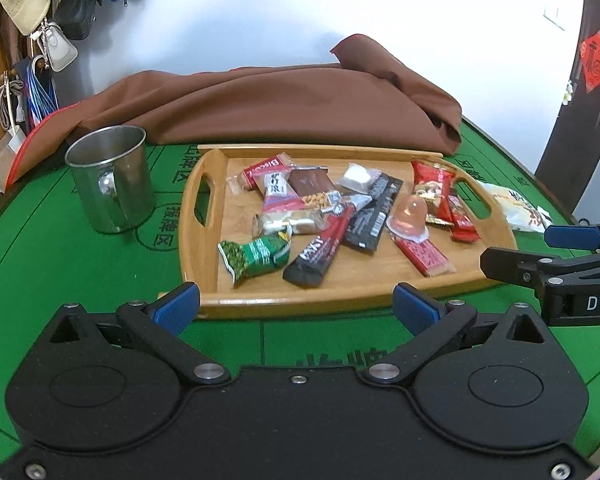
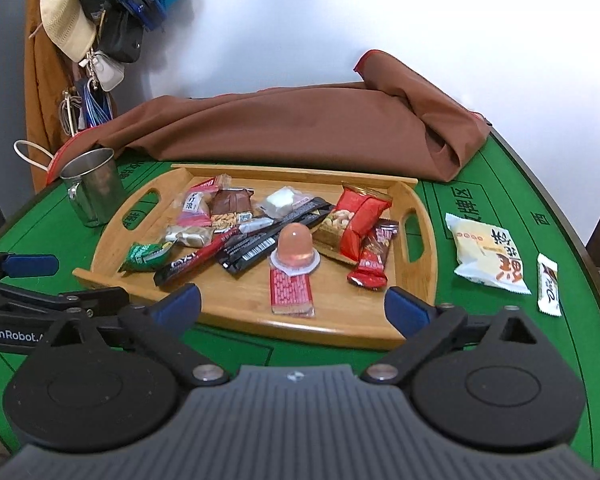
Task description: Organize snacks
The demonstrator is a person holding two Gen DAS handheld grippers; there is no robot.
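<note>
On green table, wooden tray of snacks, both claws spread wide, empty

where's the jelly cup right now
In the right wrist view the jelly cup sits upright near the middle of the wooden tray, between the black sachets and the red peanut packet.

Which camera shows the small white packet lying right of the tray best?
The right wrist view: the small white packet lies whole on the green table, beside the larger white snack bag. The left wrist view shows only that bag; the small packet is out of sight.
</note>
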